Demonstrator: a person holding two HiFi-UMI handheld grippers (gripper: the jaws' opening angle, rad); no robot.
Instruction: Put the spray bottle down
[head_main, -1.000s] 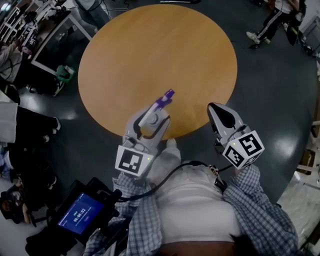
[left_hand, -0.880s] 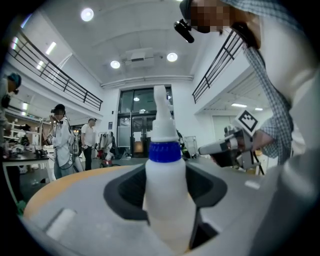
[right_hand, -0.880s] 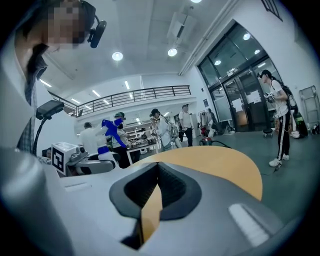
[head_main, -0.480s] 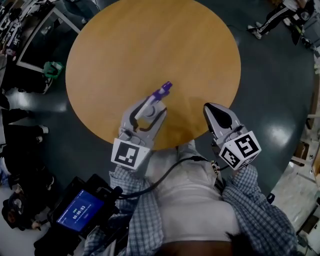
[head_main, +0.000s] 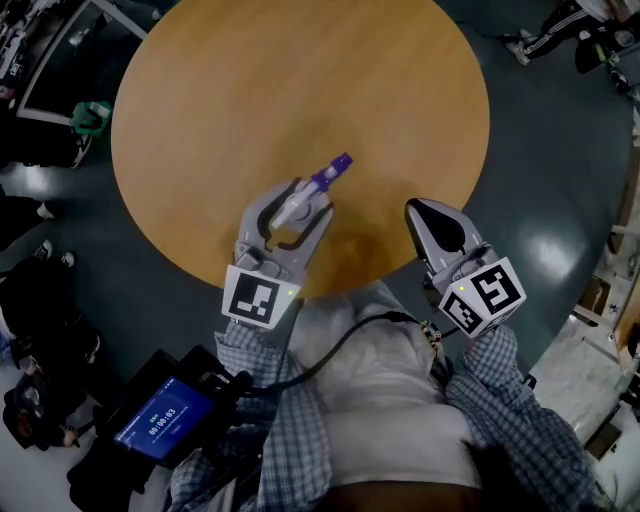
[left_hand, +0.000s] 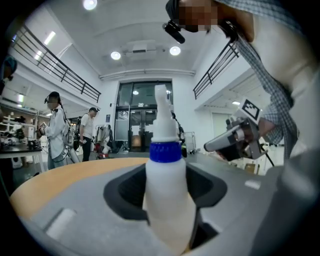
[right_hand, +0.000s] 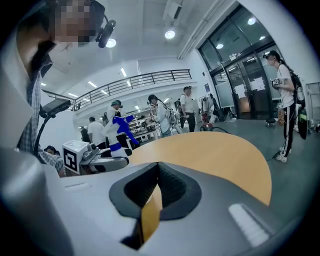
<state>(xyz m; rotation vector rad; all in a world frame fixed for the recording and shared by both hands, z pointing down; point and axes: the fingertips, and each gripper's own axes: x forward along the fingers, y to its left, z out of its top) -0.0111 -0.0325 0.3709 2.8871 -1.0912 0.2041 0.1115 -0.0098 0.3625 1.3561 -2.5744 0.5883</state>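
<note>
One round wooden table (head_main: 300, 80) fills the head view, seen from above. Two handheld grippers reach over its near edge.

The left gripper (head_main: 300, 196) has its jaws closed around the only spray bottle (head_main: 325, 177), a white bottle with a blue collar and a purple nozzle pointing away from the person. The bottle sits over the near part of the table; whether its base touches the wood is unclear.

The right gripper (head_main: 428, 214) holds nothing, its jaws drawn together with only a thin slit between them. It sits near the left one, apart from it.

One small lit screen (head_main: 160, 425) hangs at the lower left.
</note>
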